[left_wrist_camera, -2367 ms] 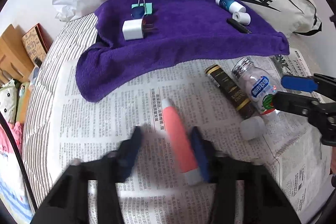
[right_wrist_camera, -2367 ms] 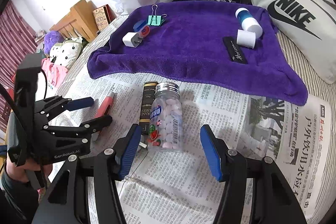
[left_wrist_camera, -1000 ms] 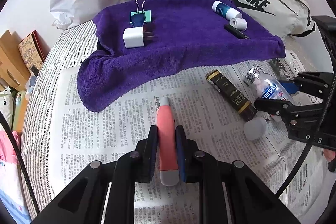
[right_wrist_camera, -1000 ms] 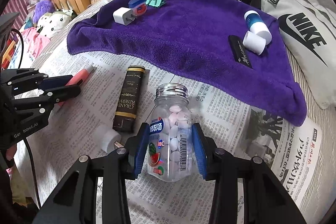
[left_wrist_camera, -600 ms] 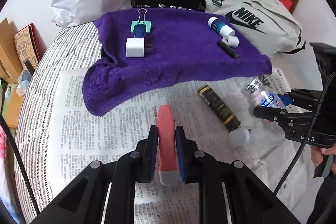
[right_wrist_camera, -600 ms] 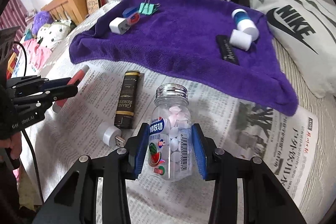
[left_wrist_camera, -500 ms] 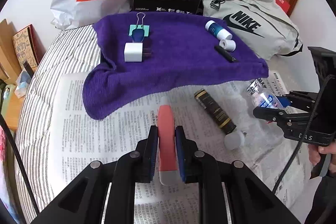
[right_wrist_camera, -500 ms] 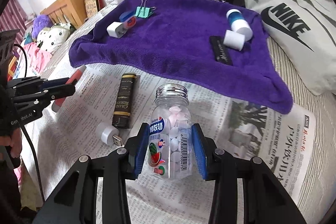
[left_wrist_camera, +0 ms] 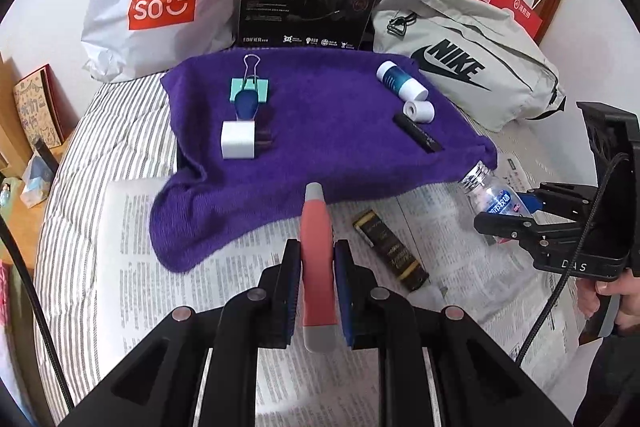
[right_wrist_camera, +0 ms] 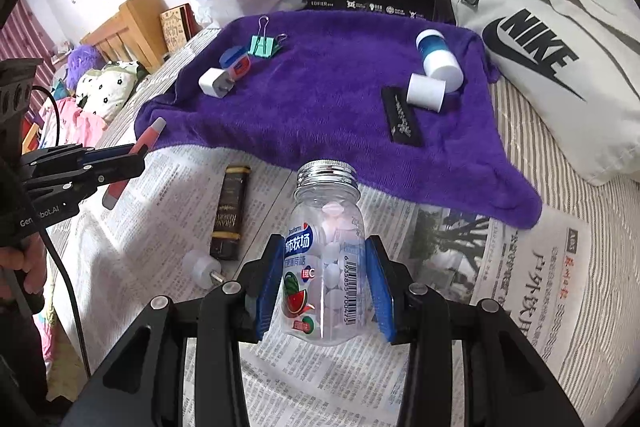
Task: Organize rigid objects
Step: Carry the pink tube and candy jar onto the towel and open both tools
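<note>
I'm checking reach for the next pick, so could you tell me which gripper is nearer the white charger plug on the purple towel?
Left. The left gripper is nearer the white charger plug; the right gripper is farther across.

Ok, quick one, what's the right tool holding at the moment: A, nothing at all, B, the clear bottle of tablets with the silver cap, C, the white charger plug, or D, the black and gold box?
B: the right tool has its blue pads pressed on both sides of the clear tablet bottle; the black and gold box lies on the newspaper, and the white charger plug sits on the purple towel.
</note>
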{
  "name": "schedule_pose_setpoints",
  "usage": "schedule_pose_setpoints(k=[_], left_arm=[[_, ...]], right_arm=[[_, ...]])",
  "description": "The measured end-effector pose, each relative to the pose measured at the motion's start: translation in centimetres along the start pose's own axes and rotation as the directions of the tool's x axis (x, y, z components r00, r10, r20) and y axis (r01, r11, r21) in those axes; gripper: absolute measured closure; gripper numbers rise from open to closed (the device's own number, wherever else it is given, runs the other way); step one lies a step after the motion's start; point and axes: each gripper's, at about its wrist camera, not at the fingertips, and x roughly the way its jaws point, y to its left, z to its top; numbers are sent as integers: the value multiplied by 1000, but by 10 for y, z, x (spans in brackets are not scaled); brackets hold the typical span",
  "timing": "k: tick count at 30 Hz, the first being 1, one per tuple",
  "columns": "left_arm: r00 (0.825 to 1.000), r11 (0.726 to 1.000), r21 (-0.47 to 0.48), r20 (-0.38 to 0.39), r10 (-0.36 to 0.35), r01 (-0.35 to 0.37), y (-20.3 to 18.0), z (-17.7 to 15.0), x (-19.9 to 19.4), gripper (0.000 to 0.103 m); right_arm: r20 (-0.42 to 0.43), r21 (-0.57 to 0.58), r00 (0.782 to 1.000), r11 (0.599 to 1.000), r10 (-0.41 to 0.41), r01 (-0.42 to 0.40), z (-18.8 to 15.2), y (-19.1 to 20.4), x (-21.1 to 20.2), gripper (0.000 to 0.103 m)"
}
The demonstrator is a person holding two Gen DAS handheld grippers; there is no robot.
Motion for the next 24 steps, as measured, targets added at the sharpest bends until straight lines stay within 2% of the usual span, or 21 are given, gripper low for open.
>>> schedule_pose_setpoints(k=[14,24], left_arm=[[1000,1000,-13,8,-14,14,15,54,18,86],[999,1000,-4,-28,-20,20,10,78,56,86]], right_arm=[[58,6,998,1000,-3,2,69,-14,2,62],[13,12,1000,1000,-17,17,96,-23,43,62]])
